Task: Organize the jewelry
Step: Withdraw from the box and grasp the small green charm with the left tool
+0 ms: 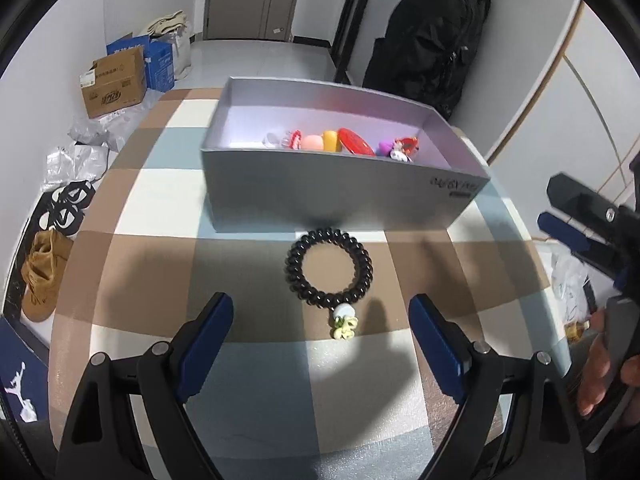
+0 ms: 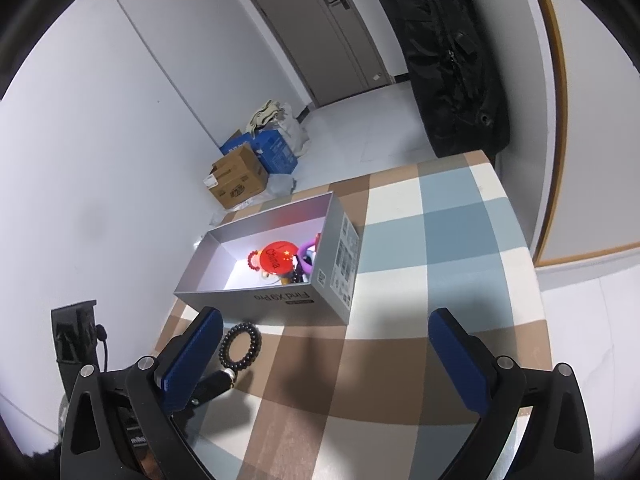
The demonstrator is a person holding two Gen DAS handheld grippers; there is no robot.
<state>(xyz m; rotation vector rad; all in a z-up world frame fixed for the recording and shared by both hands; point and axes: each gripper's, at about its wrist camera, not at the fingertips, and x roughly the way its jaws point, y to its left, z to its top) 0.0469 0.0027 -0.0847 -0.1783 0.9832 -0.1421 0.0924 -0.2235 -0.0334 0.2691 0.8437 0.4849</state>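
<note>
A black spiral hair tie [image 1: 329, 266] with a pale flower charm [image 1: 345, 322] lies on the checked tablecloth [image 1: 160, 208], just in front of a grey open box [image 1: 328, 192]. The box holds a red disc [image 1: 355, 142], a pink ball, a yellow piece and other small trinkets. My left gripper [image 1: 320, 344] is open and empty, its fingers either side of the charm, above the cloth. My right gripper [image 2: 328, 364] is open and empty over the cloth; the hair tie [image 2: 240, 346] lies beside its left finger [image 2: 196, 356]. The box [image 2: 280, 300] stands beyond.
Cardboard boxes [image 1: 114, 82] and plastic bags lie on the floor to the left, with shoes [image 1: 44, 272] nearer. A black bag [image 1: 428, 36] hangs behind the table. The right gripper [image 1: 580, 224] shows at the right table edge in the left wrist view.
</note>
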